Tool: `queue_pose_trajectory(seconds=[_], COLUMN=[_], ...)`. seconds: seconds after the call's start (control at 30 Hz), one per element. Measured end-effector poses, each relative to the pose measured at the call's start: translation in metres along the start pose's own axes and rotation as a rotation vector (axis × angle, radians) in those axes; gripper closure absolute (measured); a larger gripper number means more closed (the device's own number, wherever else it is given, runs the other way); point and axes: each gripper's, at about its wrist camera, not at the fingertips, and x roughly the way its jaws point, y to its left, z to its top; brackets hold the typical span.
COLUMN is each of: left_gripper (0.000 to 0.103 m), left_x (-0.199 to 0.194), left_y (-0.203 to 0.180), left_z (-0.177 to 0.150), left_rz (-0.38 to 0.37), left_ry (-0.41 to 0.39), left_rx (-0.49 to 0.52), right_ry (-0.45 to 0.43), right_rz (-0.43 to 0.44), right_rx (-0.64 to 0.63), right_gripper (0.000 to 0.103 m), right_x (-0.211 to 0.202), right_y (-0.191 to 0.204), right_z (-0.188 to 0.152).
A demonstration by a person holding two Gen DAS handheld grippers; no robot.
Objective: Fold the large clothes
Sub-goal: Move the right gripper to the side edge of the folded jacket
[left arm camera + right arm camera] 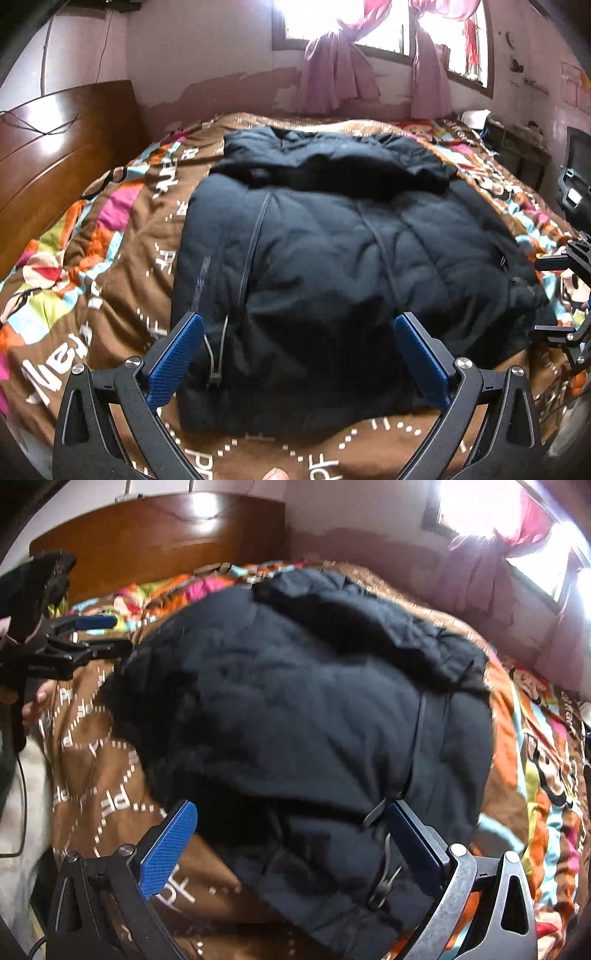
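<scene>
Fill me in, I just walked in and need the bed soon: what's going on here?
A person is folding a big black padded jacket on the bed's patterned quilt, with handheld tongs in each hand. The jacket lies bunched into a rough bundle. Both the left tongs and the right tongs are open over its near edge, gripping nothing.
</scene>
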Motion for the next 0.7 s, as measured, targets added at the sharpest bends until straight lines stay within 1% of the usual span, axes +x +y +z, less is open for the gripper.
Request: queue_pose_trajectory(seconds=[0.13, 0.3, 0.47, 0.53, 0.6, 0.7], left_gripper=[0.002, 0.002, 0.002, 0.002, 0.002, 0.002], left_x=[0.005, 0.012, 0.017, 0.017, 0.018, 0.02], left_y=[0.002, 0.001, 0.003, 0.003, 0.001, -0.001], left_z=[-0.012, -0.025, -0.036, -0.04, -0.044, -0.049], left_rz=[0.014, 0.044, 0.023, 0.003, -0.001, -0.012], left_ry=[0.032, 0.065, 0.092, 0.099, 0.103, 0.12], left_rx=[0.005, 0.054, 0.073, 0.091, 0.121, 0.159], right_ry=[0.063, 0.134, 0.15, 0.154, 0.151, 0.144], right_rz=[0.011, -0.016, -0.04, -0.059, -0.081, -0.095], right_rx=[-0.019, -0.065, -0.09, -0.12, -0.133, -0.119], right_gripper=[0.0, 0.0, 0.0, 0.0, 0.0, 0.0], right_x=[0.012, 0.025, 0.032, 0.034, 0.035, 0.034], right_y=[0.008, 0.017, 0.022, 0.025, 0.027, 0.025], right_z=[-0.011, -0.024, -0.028, -0.028, -0.028, -0.024])
